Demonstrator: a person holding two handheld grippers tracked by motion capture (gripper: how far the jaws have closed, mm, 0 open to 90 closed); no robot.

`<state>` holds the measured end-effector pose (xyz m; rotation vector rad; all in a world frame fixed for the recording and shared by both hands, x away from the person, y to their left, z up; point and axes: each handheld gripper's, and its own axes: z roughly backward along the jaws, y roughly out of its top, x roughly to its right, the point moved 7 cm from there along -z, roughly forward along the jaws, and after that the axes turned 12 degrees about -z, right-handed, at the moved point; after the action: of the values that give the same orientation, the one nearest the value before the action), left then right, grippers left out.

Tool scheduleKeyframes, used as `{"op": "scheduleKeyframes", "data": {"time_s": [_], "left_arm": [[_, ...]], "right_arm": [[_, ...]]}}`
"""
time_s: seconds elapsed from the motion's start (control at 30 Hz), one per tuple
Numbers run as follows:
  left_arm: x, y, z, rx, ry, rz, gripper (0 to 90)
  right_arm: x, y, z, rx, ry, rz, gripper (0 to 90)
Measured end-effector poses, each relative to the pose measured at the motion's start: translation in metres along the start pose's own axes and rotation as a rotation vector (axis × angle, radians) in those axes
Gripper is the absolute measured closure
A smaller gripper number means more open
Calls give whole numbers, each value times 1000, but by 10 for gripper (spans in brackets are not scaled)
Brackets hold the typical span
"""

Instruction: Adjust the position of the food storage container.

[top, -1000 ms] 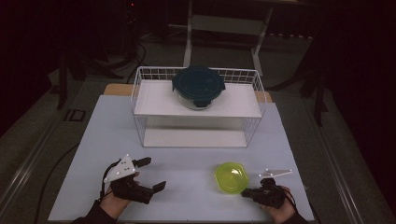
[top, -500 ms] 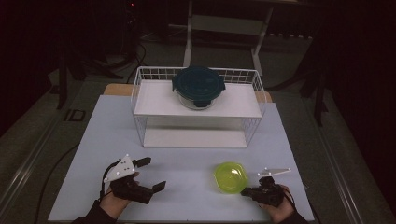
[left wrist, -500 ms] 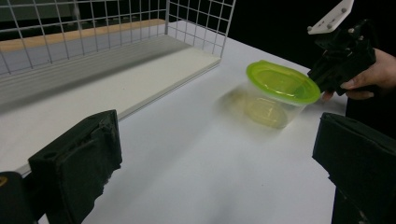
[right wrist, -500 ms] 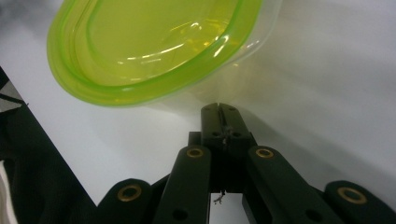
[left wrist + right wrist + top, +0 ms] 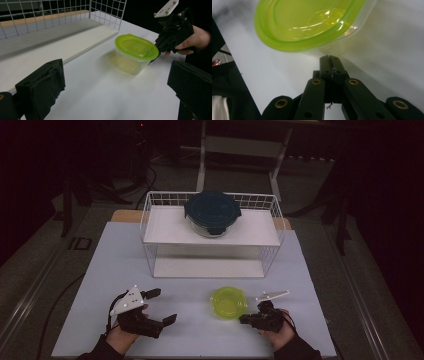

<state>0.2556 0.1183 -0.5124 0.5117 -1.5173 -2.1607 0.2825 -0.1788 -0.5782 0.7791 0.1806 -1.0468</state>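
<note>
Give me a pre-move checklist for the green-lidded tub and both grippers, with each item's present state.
1. Green lid seated on the small tub: ok, it sits flat on the clear body in the left gripper view.
2. Right gripper contact with the tub: its jaws are closed together, tips at the tub's side under the lid rim; whether they pinch anything, cannot tell.
3. Left gripper free: ok, jaws wide apart, nothing between them, off to the tub's side.
4. Tub standing on the white table: ok, upright, apart from the wire rack.
5. Rack's top shelf free for the tub: not ok at the middle, a dark-lidded container sits there.
</note>
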Motion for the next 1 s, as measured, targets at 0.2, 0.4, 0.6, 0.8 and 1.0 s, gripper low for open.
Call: {"op": "scheduleKeyframes", "data": {"time_s": [0.2,0.4,0.6,0.8,1.0], "left_arm": [[0,-1,1,-2,0,1,8],[0,0,0,0,1,2,8],[0,-1,0,-1,2,2,8],[0,-1,0,-1,-1,1,8],[0,-1,1,0,-2,-3,8]], "right_arm": [[-5,5,-4,-3,-7,23,900],[10,14,2,37,-50,-19,900],[6,20,-9,25,-48,-10,900],[-2,27,-19,19,-42,8,900],[-11,35,-28,15,-27,17,900]]}}
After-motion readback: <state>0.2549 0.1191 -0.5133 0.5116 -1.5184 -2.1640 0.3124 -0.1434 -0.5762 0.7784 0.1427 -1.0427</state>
